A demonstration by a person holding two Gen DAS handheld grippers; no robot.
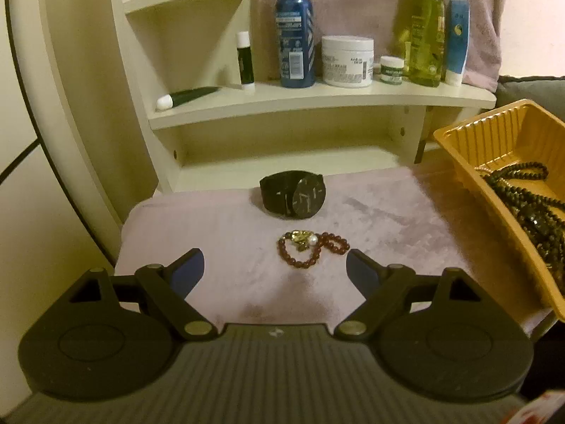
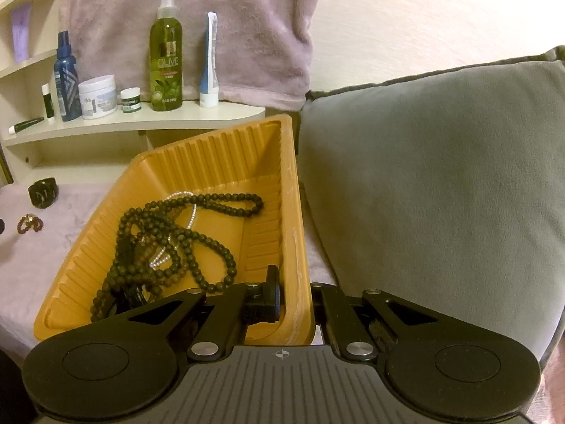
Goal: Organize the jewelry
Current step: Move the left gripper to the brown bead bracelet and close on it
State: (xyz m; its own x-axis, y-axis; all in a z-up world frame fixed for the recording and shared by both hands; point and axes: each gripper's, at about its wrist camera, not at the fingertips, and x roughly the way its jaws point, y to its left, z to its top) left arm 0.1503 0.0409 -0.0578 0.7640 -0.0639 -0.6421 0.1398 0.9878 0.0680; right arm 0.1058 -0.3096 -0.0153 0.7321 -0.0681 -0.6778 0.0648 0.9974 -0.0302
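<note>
Cloth (image 1: 370,212) open btwn watch (image 1: 293,194) & tray (image 1: 459,148); shelf (image 1: 317,106) blocks behind.

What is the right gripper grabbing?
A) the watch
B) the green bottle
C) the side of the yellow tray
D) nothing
C: the right gripper has its jaws shut on the wall of the yellow tray, one jaw inside and one outside, while the watch lies far off on the cloth.

Right gripper (image 2: 298,309) clamping yellow tray (image 2: 212,148) wall (tilted), dark bead necklaces (image 2: 169,240) inside
</note>
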